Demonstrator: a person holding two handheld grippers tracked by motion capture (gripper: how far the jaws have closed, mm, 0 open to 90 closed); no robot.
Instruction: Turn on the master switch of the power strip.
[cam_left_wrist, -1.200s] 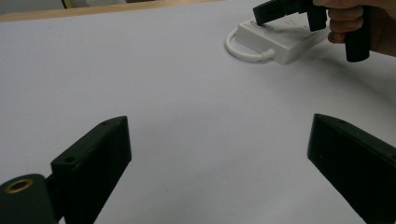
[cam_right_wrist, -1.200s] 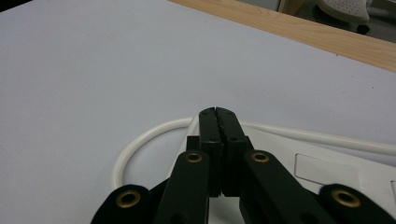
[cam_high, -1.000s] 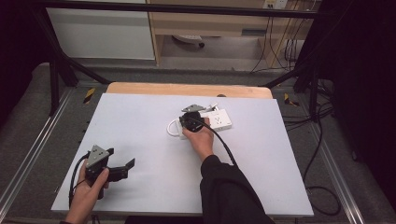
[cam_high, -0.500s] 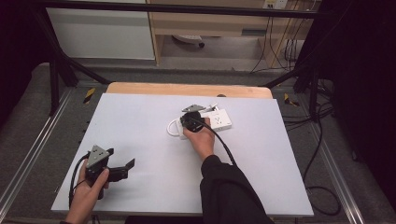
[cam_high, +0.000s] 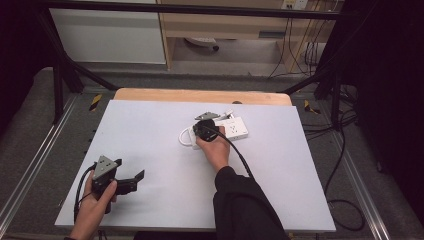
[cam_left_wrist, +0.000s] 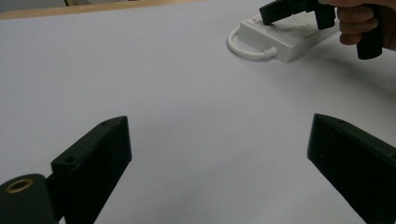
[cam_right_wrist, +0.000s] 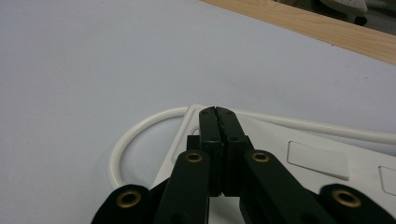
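A white power strip lies at the far middle of the white table, its white cable looped at its left end. My right gripper hovers over that end of the strip, jaws pressed together with nothing between them. In the right gripper view the shut tips sit just above the strip's corner where the cable curls out. My left gripper rests at the front left, open and empty. Its view looks across bare table toward the strip and the right gripper.
A wooden strip runs along the table's far edge. Black frame legs stand at the back left, and cables trail on the floor to the right. Bare white tabletop separates the two grippers.
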